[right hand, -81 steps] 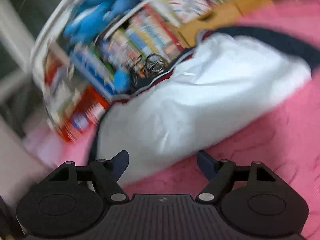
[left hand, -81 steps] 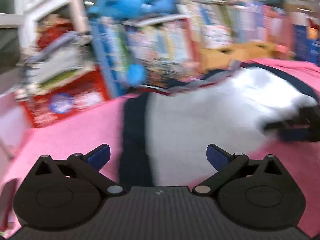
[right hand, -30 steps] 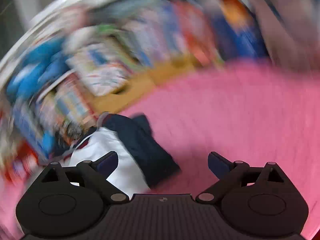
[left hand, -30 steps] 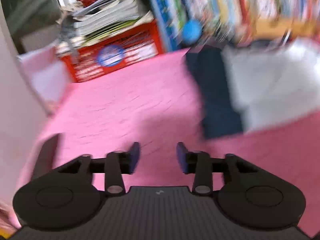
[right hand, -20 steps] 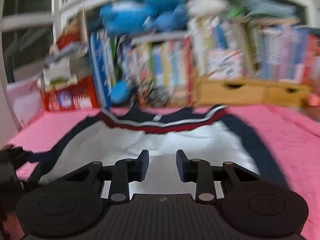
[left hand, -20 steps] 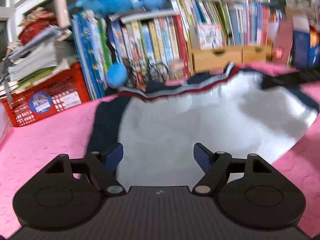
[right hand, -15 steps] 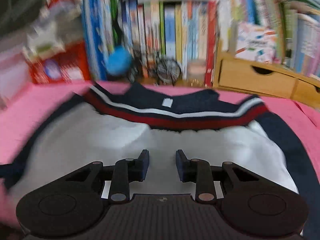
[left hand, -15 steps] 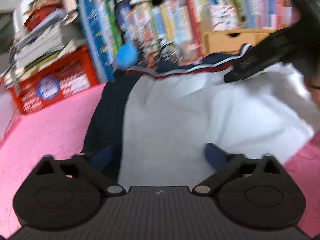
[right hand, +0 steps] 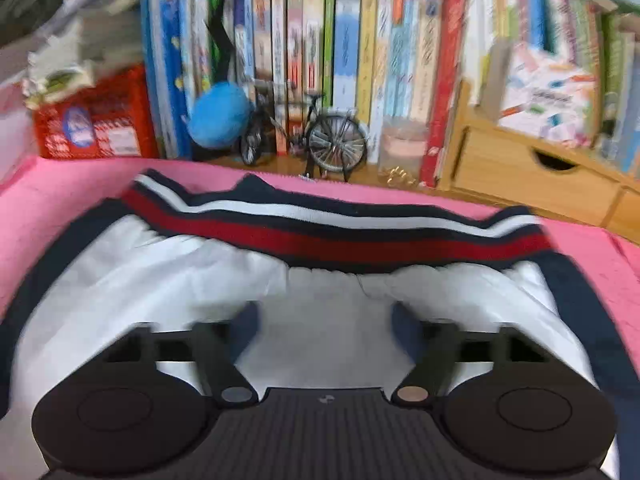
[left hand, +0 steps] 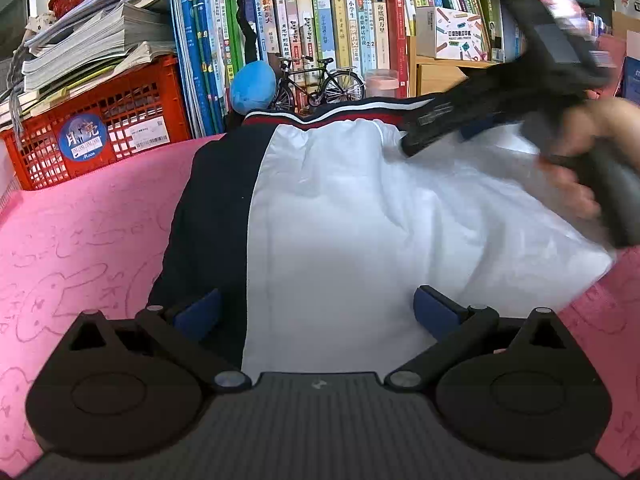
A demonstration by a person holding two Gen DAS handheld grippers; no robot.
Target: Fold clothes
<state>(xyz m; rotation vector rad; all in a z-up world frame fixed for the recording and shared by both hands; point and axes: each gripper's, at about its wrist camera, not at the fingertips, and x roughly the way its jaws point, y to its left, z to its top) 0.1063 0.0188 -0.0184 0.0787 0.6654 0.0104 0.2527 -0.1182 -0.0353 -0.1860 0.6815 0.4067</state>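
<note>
A white garment (left hand: pixel 352 216) with navy side panels and a navy, red and white striped waistband lies folded on the pink mat (left hand: pixel 80 232). My left gripper (left hand: pixel 316 310) is open and empty at the garment's near edge, its fingers over the cloth. My right gripper (right hand: pixel 324 326) is open over the white cloth just below the waistband (right hand: pixel 336 236); it also shows in the left wrist view (left hand: pixel 472 128), reaching in from the right with the hand that holds it.
A bookshelf (left hand: pixel 320 28) full of books runs along the far edge. A red crate (left hand: pixel 100 128) with stacked papers stands at the left. A model bicycle (right hand: pixel 308 136), a blue plush ball (right hand: pixel 220 116) and wooden drawers (right hand: pixel 532 172) are behind the garment.
My right gripper has opened from nearly shut and moved closer over the cloth near the waistband. My left gripper has stayed open at the garment's near edge.
</note>
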